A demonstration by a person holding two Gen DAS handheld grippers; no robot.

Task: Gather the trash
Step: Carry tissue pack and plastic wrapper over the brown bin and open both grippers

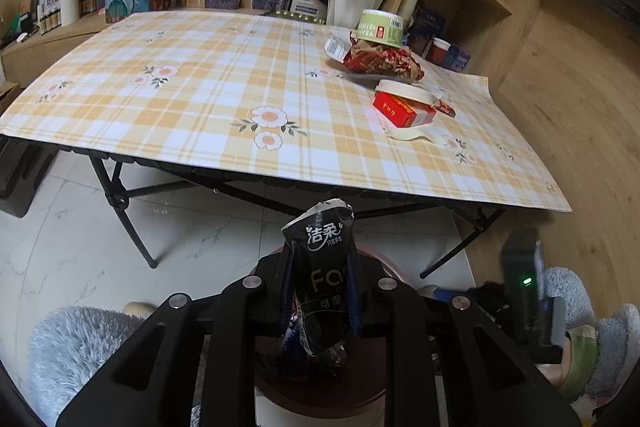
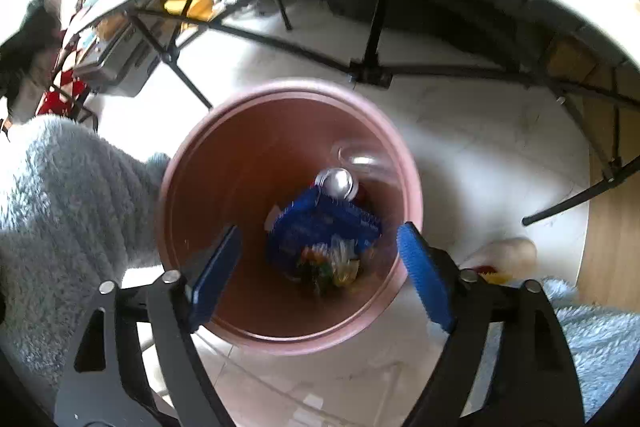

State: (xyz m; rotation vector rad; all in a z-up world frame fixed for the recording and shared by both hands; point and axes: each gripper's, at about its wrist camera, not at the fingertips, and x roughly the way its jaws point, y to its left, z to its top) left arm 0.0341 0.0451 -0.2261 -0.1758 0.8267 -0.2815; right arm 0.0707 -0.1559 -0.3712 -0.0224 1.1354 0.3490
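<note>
The lower half of the black tissue pack [image 1: 320,279] is masked by the left gripper [image 1: 320,303]. Most of the pink bin [image 1: 372,255] is covered by both. In the right wrist view, the bin contents are smeared by motion blur; a transparent object [image 2: 362,161] cannot be identified.

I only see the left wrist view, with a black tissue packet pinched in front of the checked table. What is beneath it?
Observer: A pink round plastic bin on the floor, seen from above in the right wrist view.
Operator: Is anything inside?
Observer: Yes, a blue crinkled wrapper and a silver can lie at the bottom.
Operator: And the other hand-held gripper?
Observer: The right hand-held gripper hangs over the bin with its blue pads wide apart, holding nothing.
</note>
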